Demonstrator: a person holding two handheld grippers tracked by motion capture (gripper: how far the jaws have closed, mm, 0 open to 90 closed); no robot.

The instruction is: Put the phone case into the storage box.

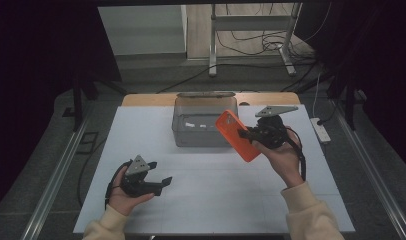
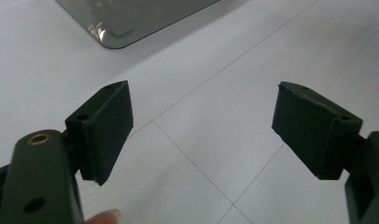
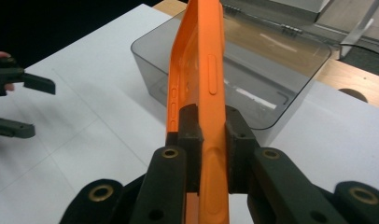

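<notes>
The white worktop [image 1: 206, 195] is carrying a grey see-through plastic box [image 1: 203, 125], which is standing open near its far edge. Just in front of the box, at its right corner, the right tool [image 1: 247, 134] is holding an orange phone case [image 1: 237, 135] in the air, above the worktop and not touching it. In the right gripper view the jaws are pressing narrowly on both sides of the case [image 3: 197, 74], which is standing on its edge and pointing toward the box [image 3: 271, 79]. The left tool [image 1: 160, 175] is resting low near the front left of the worktop, and in the left gripper view its pads [image 2: 108, 128] are standing wide apart with nothing between them.

I judge that the step in hand is bringing the case over the box and putting it inside. To do this well, the right hand should be keeping the grip firm, because the case is thin and could be turning between the pads. It should be carrying the case clear over the near wall, then lowering it before opening the jaws.

I cannot read any brand, label or writing on the case or the box.
</notes>
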